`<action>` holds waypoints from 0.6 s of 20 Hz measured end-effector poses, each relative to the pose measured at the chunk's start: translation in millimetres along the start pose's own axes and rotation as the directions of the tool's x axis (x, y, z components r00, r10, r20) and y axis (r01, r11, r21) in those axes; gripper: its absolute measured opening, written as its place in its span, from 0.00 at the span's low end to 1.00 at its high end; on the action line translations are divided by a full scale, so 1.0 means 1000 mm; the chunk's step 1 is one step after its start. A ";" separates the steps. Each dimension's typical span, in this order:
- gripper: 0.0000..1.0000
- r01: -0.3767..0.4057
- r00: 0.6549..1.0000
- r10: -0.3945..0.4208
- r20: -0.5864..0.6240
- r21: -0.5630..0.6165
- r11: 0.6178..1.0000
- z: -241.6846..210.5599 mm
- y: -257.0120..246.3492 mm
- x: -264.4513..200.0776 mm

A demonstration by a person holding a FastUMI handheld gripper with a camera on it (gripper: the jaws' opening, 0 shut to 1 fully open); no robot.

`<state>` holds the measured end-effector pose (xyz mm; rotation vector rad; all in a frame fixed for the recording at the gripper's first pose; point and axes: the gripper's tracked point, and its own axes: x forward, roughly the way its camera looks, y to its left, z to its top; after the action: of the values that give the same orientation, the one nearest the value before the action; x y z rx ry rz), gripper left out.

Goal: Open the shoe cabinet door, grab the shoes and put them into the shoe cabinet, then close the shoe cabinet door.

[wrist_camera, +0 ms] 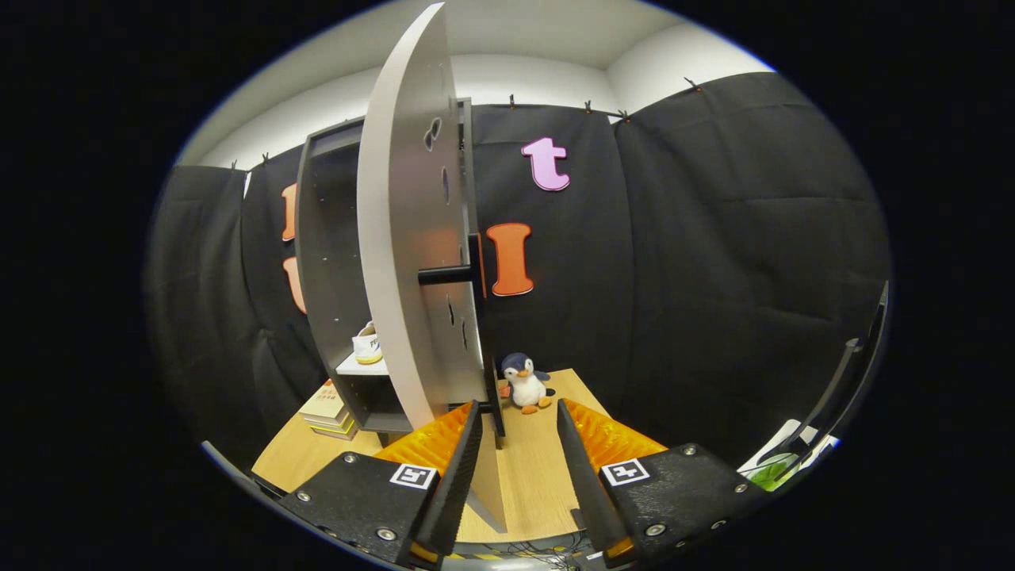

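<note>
The grey shoe cabinet [325, 262] stands on the wooden table just ahead of my fingers, to their left. Its pale door [404, 238] is swung wide open and I see it nearly edge-on, its lower corner reaching down between my fingers. A dark bar handle [446, 274] sticks out from the door's right face. A white shoe [367, 346] with a yellowish sole rests on a white shelf [361, 367] inside the cabinet, partly hidden by the door. My gripper [519, 416] is open, one finger on each side of the door's lower edge, not pressing on it.
A plush penguin [526, 383] sits on the table [531, 460] beyond my fingers, right of the cabinet. A stack of books [329, 411] lies left of the cabinet's foot. A dark stand and some white and green items [781, 464] are beside my right finger.
</note>
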<state>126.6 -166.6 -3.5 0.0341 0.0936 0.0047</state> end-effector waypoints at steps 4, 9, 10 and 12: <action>0.62 -0.117 0.993 0.117 0.007 0.019 0.993 -0.007 0.053 0.005; 0.63 -0.237 0.971 0.238 0.035 -0.012 0.971 -0.006 0.114 0.012; 0.64 -0.258 0.966 0.258 0.031 -0.004 0.966 -0.007 0.121 0.014; 0.66 -0.299 0.954 0.298 0.028 0.014 0.954 -0.009 0.138 0.019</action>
<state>144.7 -28.4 -9.9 0.0666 0.0624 0.3061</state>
